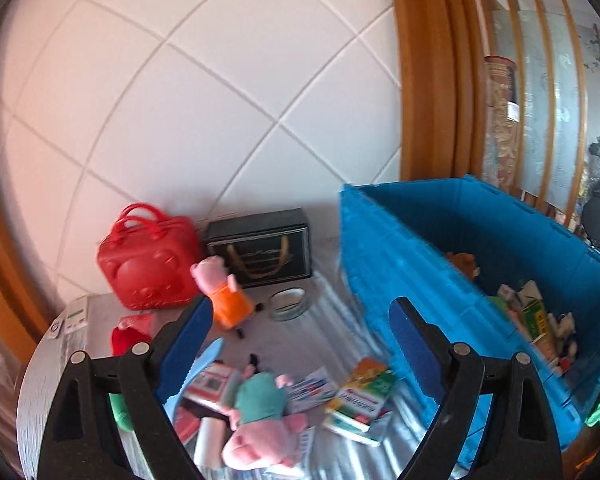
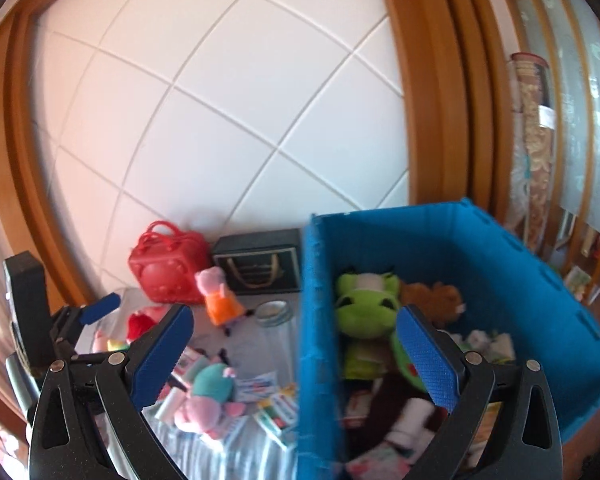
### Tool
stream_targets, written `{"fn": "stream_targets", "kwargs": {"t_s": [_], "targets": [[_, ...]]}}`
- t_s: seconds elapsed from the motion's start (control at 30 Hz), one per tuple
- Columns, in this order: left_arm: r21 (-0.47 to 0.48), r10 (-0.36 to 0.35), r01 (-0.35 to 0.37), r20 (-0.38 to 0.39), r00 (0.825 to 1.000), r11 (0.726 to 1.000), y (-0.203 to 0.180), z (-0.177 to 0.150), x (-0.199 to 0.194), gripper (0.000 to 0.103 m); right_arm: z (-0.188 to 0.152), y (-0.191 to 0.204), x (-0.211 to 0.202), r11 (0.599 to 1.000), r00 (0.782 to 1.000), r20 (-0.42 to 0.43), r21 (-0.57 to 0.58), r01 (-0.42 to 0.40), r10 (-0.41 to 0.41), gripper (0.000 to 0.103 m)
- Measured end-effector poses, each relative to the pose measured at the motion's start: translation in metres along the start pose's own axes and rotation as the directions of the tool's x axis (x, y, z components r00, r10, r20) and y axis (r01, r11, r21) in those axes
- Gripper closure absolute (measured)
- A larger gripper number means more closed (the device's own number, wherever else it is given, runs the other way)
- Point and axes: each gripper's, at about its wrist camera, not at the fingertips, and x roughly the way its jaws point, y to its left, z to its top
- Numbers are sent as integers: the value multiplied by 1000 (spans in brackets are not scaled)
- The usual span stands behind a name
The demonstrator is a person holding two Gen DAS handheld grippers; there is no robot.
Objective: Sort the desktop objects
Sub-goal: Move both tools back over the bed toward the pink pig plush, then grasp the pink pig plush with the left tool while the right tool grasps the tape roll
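While both grippers hang above the cluttered table (image 1: pixel 340 456), neither grips anything: the left gripper (image 1: pixel 302 344) is spread wide over a pink pig in a teal top (image 1: pixel 260 412) and a small green box (image 1: pixel 360 396), and the right gripper (image 2: pixel 296 344) gapes fully, straddling the near wall of the blue crate (image 2: pixel 520 248). A green frog toy (image 2: pixel 360 308) lies inside the crate. A red bag (image 1: pixel 148 264) stands against the wall.

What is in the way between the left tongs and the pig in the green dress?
Nothing visible. The open left tongs look straight at the pig, which lies on the table among boxes and papers. The blue bin, where it probably goes, stands to the right.
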Motion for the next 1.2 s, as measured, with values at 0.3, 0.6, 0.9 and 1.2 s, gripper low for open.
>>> {"fn": "stream_targets", "kwargs": {"t_s": [0.3, 0.6, 0.9, 1.2], "targets": [[-90, 130, -140, -112, 985, 986, 101, -36, 18, 13, -8, 56, 49, 997, 995, -67, -25, -74, 73, 0], [-164, 230, -265, -206, 951, 950, 190, -56, 53, 12, -17, 85, 123, 997, 983, -174, -29, -66, 60, 0], [-168, 203, -258, -288, 936, 951, 220, -55, 152, 13, -18, 88, 224, 999, 965, -258, -28, -41, 33, 0], [-127, 102, -160, -378, 920, 979, 211, -42, 304, 13, -45, 42, 374, 999, 915, -403, 28, 39, -24, 0]]}}
